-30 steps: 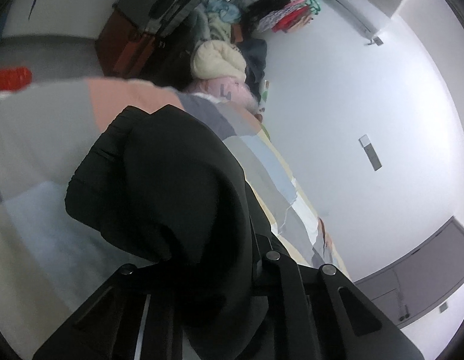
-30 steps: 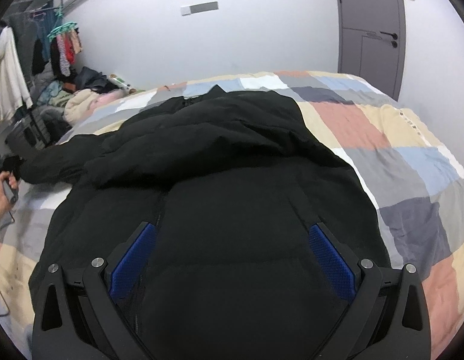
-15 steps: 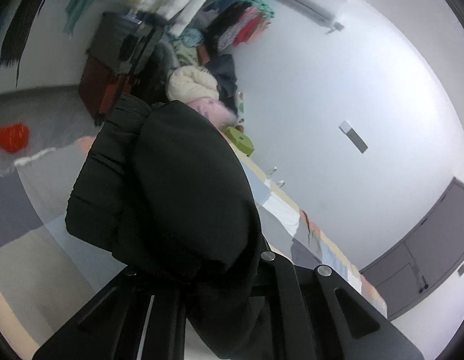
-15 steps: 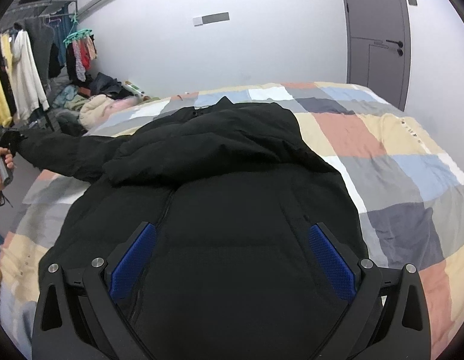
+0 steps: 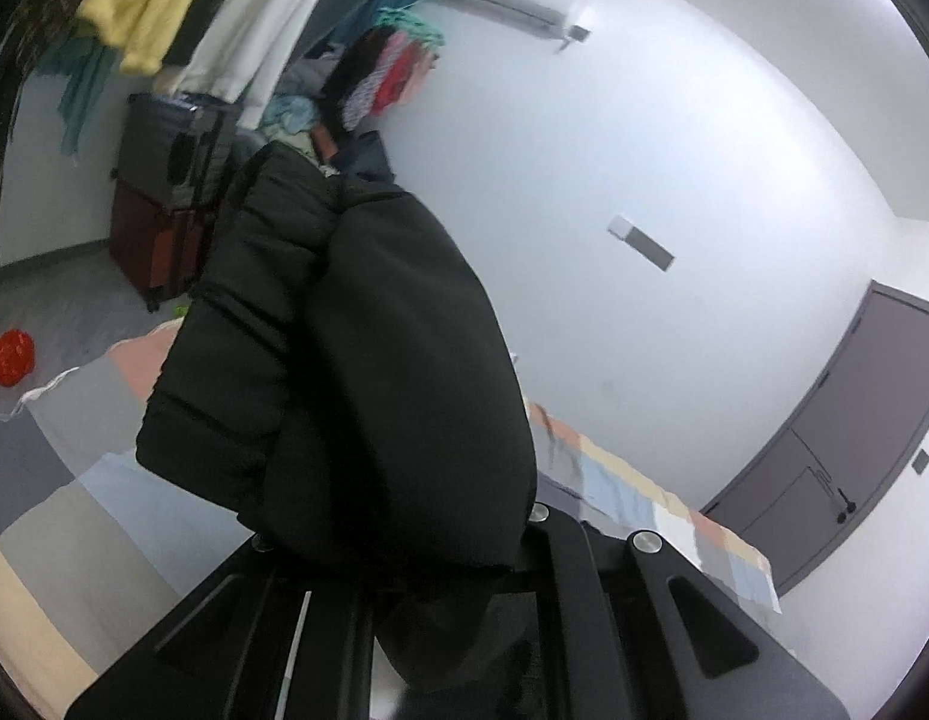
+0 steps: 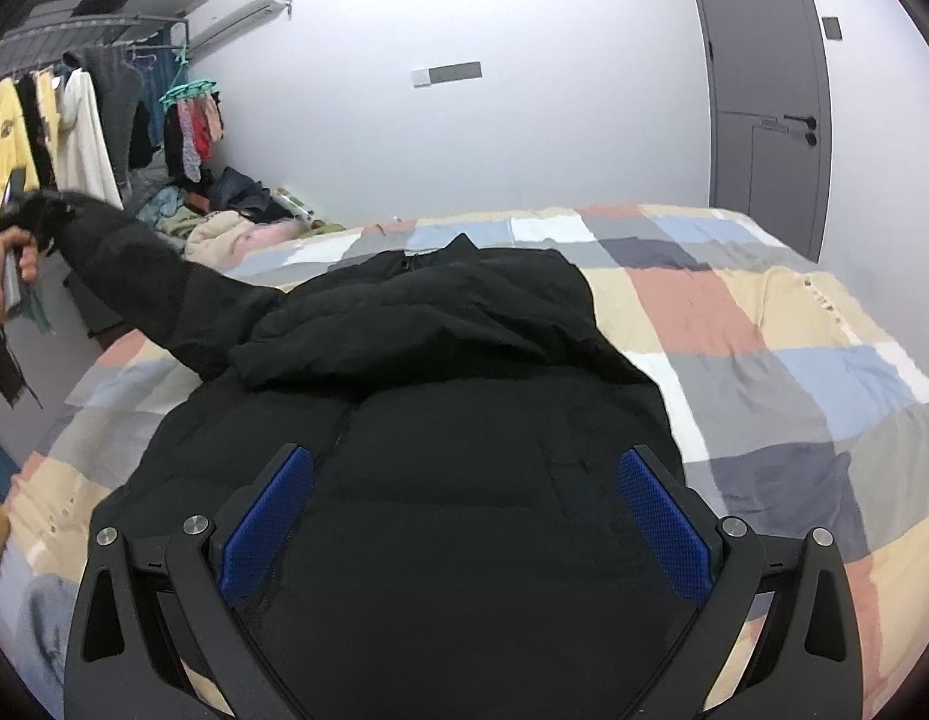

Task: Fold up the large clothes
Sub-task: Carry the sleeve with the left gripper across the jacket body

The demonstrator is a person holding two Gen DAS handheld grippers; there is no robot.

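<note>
Over the left edge of the bed (image 6: 734, 312), the left gripper (image 5: 416, 588) holds the cuff end of the sleeve (image 6: 146, 276) of a black padded jacket (image 6: 464, 420), its fingers clamped together on the bunched fabric, which fills the left wrist view. The sleeve's long axis runs from the raised cuff, off the bed's left edge, obliquely down to the shoulder near the bed's middle; a fold would carry it inward, across the jacket body toward the right. The jacket body lies flat on the bed, collar toward the far edge, hem toward the near edge. The right gripper (image 6: 464, 516) hangs just above the lower body panel with its blue pads (image 6: 662, 528) wide apart, gripping nothing; it is the nearer tool to the hem, the left the nearer to the sleeve. A second layer, probably the hood or the other sleeve already turned in, lies across the chest. The supporting surface is a soft patchwork quilt of grey, peach, blue and cream squares. Beyond the bed's left edge: a clothes rack (image 6: 74, 96), a heap of garments (image 6: 236, 228), suitcases (image 5: 164, 192). A grey door (image 6: 764, 108) stands past the far right corner.
</note>
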